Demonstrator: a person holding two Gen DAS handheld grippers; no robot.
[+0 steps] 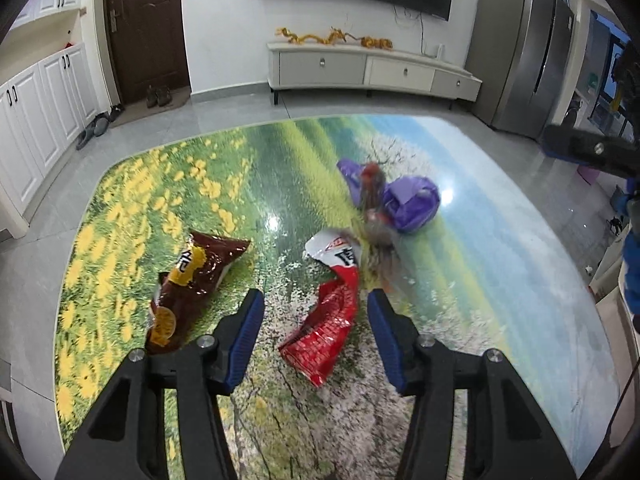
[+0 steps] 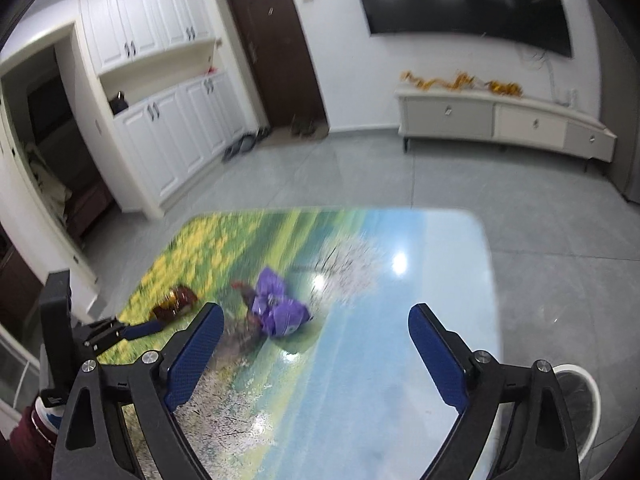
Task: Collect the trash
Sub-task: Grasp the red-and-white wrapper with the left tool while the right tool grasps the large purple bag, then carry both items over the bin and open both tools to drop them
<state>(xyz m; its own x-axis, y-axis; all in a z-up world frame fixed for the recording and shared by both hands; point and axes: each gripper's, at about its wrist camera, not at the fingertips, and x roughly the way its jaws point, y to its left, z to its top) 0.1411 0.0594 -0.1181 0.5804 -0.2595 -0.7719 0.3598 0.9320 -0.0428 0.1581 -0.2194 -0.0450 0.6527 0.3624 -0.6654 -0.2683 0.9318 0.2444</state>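
Nothing is being held yet: the left gripper (image 1: 316, 300) is framing the red wrapper (image 1: 330, 320) between parted fingers, while the right gripper (image 2: 316, 320), fingers wide apart, is facing the purple bag (image 2: 280, 308) ahead.

We see a crumpled red wrapper (image 1: 330, 320) lying flat on the table (image 1: 500, 280), a brown chip bag (image 1: 188, 284) well apart to its left, and a purple wrapper (image 1: 404, 200) farther back beside a blurred reddish piece (image 1: 372, 184).
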